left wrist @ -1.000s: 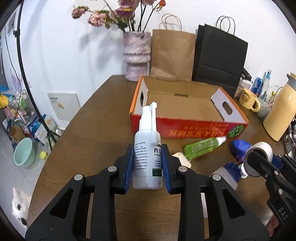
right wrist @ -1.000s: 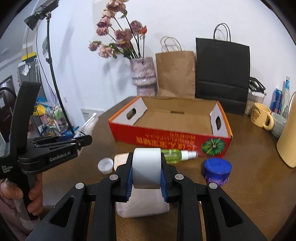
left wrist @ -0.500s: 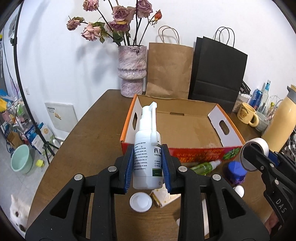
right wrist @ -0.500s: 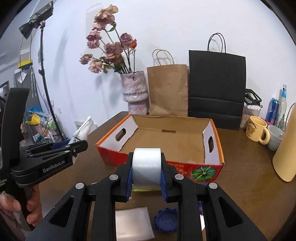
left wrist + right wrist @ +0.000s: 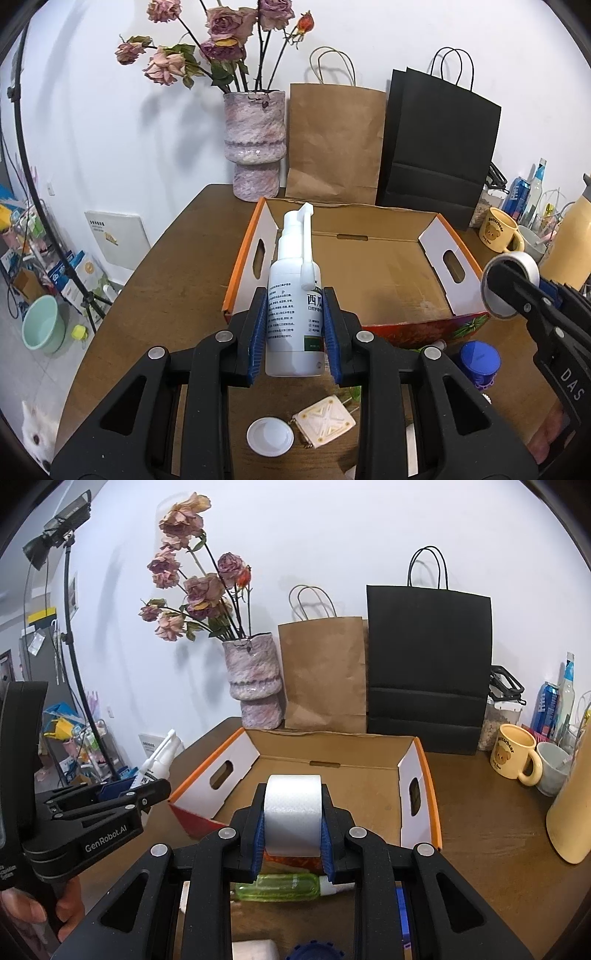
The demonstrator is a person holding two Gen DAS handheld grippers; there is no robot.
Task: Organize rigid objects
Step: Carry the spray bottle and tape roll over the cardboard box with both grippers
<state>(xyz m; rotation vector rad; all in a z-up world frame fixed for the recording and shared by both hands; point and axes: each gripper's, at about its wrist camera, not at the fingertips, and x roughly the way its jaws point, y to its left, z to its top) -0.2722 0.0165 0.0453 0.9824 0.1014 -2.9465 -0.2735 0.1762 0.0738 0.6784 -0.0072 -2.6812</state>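
- A brown wooden counter (image 5: 177,258) is seen carrying everything, with a brown paper bag (image 5: 332,140) and a black paper bag (image 5: 439,147) stood against the wall at its far edge.
- An open cardboard box (image 5: 388,266) with orange rims and white end flaps is placed mid-counter; its floor is seen bare in both views.
- A pink vase (image 5: 255,679) of dried roses is stood just behind the box's left corner.
- The left tool (image 5: 294,325) is clamped on a white spray bottle (image 5: 295,295), held upright above the box's near left corner.
- The right tool (image 5: 293,830) is closed on a white tape roll (image 5: 293,812), held above the box's near wall.
- A green bottle (image 5: 280,886) is laid on its side on the counter, just in front of the box.
- A blue-lidded jar (image 5: 479,363), a cream square item (image 5: 324,421) and a white lid (image 5: 270,436) are set near it, outside the box.
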